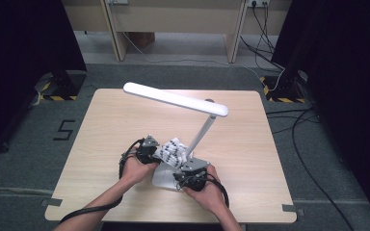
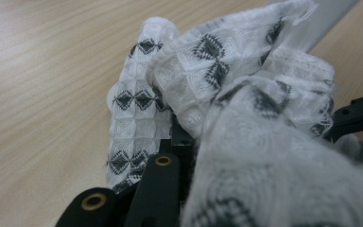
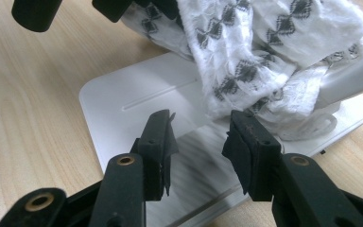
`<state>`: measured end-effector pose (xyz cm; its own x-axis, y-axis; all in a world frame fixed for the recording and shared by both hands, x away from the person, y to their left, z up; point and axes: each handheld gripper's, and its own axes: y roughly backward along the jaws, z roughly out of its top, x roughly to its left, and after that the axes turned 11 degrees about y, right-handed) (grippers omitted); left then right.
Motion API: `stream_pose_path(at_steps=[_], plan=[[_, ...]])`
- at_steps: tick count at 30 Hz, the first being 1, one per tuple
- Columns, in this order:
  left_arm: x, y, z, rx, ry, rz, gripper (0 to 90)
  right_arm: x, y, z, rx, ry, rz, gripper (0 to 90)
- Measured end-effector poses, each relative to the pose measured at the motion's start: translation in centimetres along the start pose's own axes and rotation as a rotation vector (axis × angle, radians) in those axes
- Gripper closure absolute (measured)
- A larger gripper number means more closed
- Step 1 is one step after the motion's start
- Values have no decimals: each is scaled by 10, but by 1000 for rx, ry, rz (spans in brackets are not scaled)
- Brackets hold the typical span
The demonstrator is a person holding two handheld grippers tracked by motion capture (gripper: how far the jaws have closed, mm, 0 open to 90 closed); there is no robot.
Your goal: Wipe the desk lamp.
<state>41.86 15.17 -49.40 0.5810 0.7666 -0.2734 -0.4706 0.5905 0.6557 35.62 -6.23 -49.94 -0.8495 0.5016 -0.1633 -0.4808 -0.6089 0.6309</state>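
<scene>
Evidently, work in hand: wiping the base of a white desk lamp with a patterned cloth.
Cloth: a white rag [image 1: 172,150] with dark diamond motifs, bunched up and lying on the lamp base [image 1: 165,177], pressed against the foot of the lamp's stem [image 1: 201,134]; in the right gripper view it drapes over the far half of the base [image 3: 137,101].
Why it is bunched: a wad gives a thick pad to rub with, and gathered folds are easier for narrow jaws to hold than a flat sheet.
Left gripper: the left gripper [image 1: 147,147] has its jaws buried in the cloth [image 2: 227,109] and appears clamped on a fold, holding the wad down on the base.
Right gripper: the right gripper [image 3: 199,142] hovers just above the near part of the base with its jaws spread and nothing between them, its tips close to the cloth's lower edge.
Likely reason for that pose: it seems placed to steady the lamp or to take a second hold of the cloth; which one I cannot tell.
Lamp: upright near the table's front edge, stem tilted, long lamp head [image 1: 173,98] reaching back and left over the table.
Table: a light wooden top [image 1: 115,125] bearing the lamp and cloth.
Containers: none on the table, so nothing is held in any.
</scene>
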Motion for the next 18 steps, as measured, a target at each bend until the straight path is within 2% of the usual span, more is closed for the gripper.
stream_pose_path(at_steps=[8,13,18], plan=[[-3,3,-7,-2,-8,-3,827,0,0,0,3,-3,0,599],[-4,3,-8,-4,-14,0,827,-2,1,1,12,-17,17,536],[-6,5,-11,-9,-19,1,827,-6,12,3,2,-31,6,535]])
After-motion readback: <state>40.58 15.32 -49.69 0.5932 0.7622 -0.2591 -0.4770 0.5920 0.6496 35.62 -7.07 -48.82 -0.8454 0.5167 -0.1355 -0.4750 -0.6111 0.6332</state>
